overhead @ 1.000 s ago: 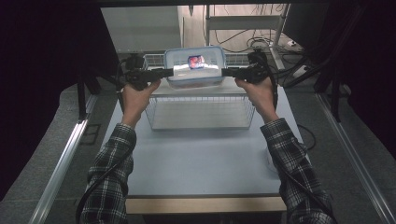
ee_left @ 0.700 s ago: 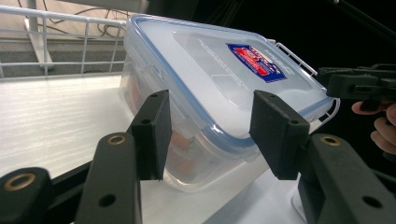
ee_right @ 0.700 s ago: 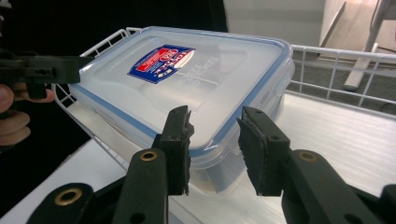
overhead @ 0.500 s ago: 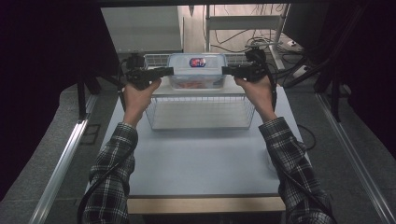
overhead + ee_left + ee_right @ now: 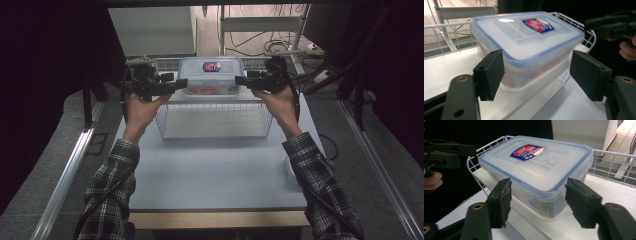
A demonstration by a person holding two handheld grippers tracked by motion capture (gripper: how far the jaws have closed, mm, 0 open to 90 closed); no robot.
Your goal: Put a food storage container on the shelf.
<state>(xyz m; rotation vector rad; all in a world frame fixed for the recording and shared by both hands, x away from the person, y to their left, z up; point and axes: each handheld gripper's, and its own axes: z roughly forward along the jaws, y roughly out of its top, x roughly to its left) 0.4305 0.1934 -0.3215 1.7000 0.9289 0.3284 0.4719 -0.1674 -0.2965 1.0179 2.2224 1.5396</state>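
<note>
A clear plastic box (image 5: 208,76) with a blue-rimmed lid and a red and blue label rests at the far end of the white wire basket (image 5: 215,120). My left gripper (image 5: 176,86) points at its left end and my right gripper (image 5: 241,80) at its right end. Both sets of jaws have just been opening. In the left gripper view a corner of the box (image 5: 524,42) lies between the left gripper's (image 5: 539,72) pads, which stand off it. The right gripper's (image 5: 540,200) pads likewise flank the box (image 5: 536,167) with a gap.
The basket stands on the far half of a pale blue table (image 5: 210,175). Behind it are a metal rack (image 5: 260,25) and loose cables (image 5: 280,45) on the floor. Metal rails (image 5: 65,175) run along both sides of the table.
The box went from held up toward the camera to lying at the back of the basket. Both grippers' jaws have spread off it, and the left gripper has drawn away to the left.
</note>
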